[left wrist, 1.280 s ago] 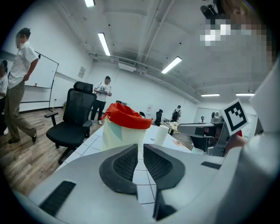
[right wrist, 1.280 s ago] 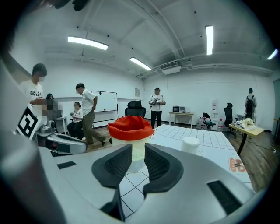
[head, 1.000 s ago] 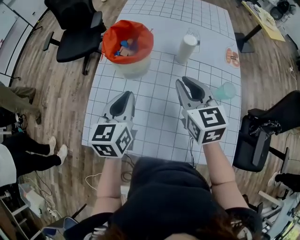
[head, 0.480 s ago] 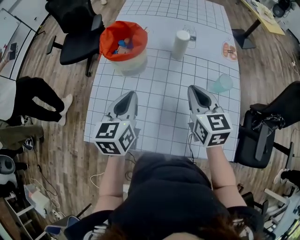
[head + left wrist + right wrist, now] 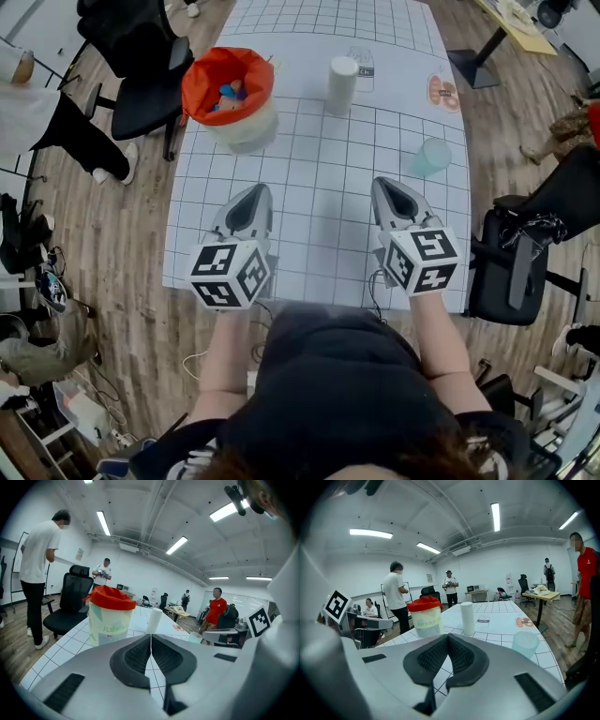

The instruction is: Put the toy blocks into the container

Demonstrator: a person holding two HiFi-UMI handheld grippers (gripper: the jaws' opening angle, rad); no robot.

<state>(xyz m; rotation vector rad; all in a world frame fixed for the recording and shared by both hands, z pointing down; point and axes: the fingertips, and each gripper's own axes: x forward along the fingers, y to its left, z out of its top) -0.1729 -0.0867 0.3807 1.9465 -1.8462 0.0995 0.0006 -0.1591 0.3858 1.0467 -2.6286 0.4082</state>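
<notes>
The left gripper (image 5: 253, 190) and right gripper (image 5: 386, 185), both clamped shut and empty, hover above the gridded table (image 5: 319, 178), well apart from the orange-lined container (image 5: 246, 131). Toy blocks (image 5: 228, 92) lie inside that container

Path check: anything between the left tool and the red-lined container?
No. Head view shows only bare gridded table between left tool and container.
</notes>
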